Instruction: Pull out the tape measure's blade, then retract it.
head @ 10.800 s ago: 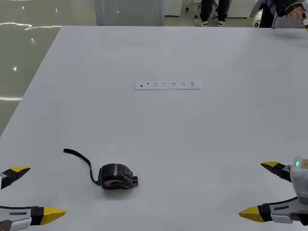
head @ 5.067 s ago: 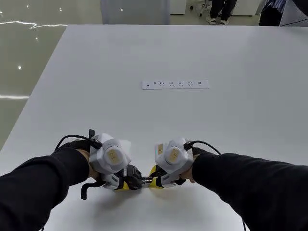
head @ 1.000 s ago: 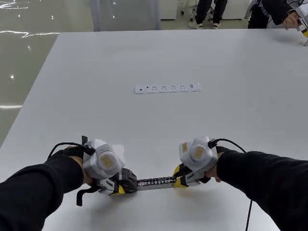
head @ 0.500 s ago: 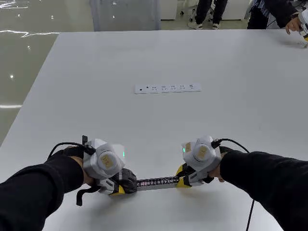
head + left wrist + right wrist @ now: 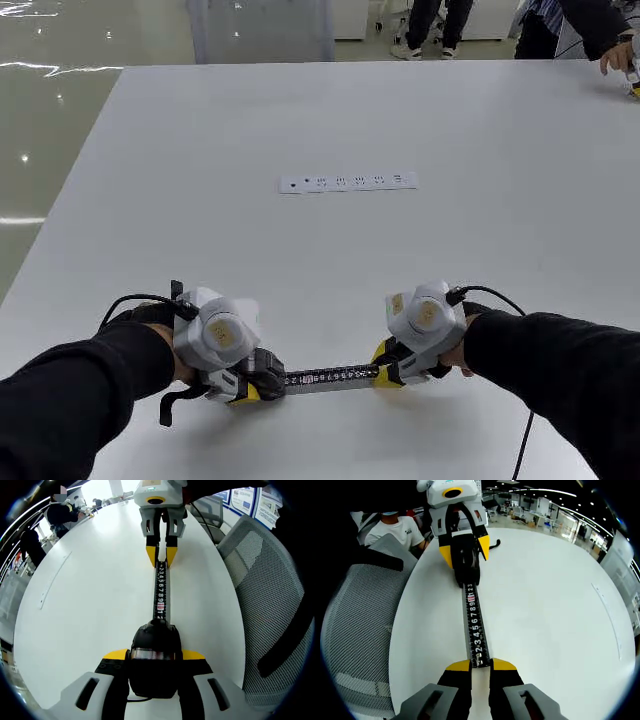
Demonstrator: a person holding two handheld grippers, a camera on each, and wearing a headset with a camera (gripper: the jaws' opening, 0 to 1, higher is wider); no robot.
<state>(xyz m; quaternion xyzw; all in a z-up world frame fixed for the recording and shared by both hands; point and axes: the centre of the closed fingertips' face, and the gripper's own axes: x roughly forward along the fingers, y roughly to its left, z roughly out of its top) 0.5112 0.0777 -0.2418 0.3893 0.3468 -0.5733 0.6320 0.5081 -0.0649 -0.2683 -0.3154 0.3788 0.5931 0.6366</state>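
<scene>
Jaws of the left tool (image 5: 155,656) clamp the black tape measure case (image 5: 156,647). Those of the right tool (image 5: 480,666) pinch the tip of the blade (image 5: 330,377) (numbered face up), which spans between them near the front edge of the white desk (image 5: 400,120). A power strip (image 5: 347,182) lies well beyond.

From my head view, the right gripper (image 5: 384,366) covers the blade's (image 5: 330,377) tip — the left gripper (image 5: 255,383) hides half the tape measure (image 5: 270,373).

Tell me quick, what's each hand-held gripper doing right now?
Left hand-held gripper: closed, holding the tape measure case.
Right hand-held gripper: closed, holding the end of the pulled-out blade.
</scene>
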